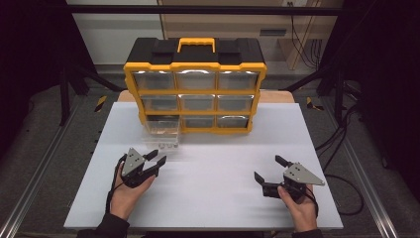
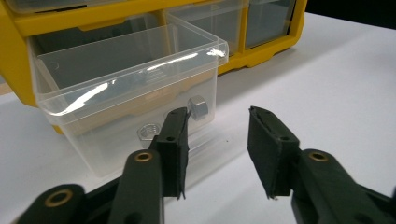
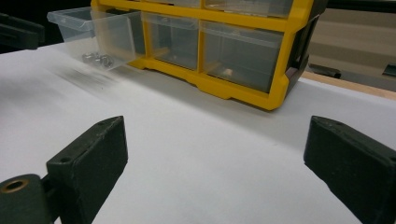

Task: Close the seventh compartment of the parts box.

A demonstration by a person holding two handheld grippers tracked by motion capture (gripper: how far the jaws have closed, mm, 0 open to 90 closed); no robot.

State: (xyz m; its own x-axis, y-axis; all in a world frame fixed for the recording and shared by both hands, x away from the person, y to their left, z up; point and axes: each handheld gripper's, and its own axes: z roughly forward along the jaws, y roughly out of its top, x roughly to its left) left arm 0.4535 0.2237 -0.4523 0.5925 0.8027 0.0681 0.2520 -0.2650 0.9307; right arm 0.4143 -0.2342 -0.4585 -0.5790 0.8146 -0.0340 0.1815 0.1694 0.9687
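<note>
A yellow and black drawer cabinet [image 1: 194, 64] stands at the back of the white table [image 1: 213, 198]. Its bottom-left clear drawer [image 1: 161, 128] is pulled out toward me. A few metal nuts [image 1: 168, 146] lie at the drawer's front wall; I cannot tell whether they are inside it or just before it. My left gripper [image 1: 157, 156] sits close in front of that drawer, jaws partly apart with nothing between them. In the left gripper view, the left gripper [image 2: 217, 114] points at the drawer [image 2: 130, 79] and nuts [image 2: 198, 107]. My right gripper [image 1: 267, 167] rests at the front right, wide open and empty.
The other clear drawers [image 1: 197, 101] of the cabinet are pushed in. In the right gripper view, the right gripper [image 3: 218, 126] faces the cabinet's lower row [image 3: 233, 51] across bare table. Cables [image 1: 341, 144] hang off the table's right side, and a metal rail [image 1: 29, 183] runs along the left.
</note>
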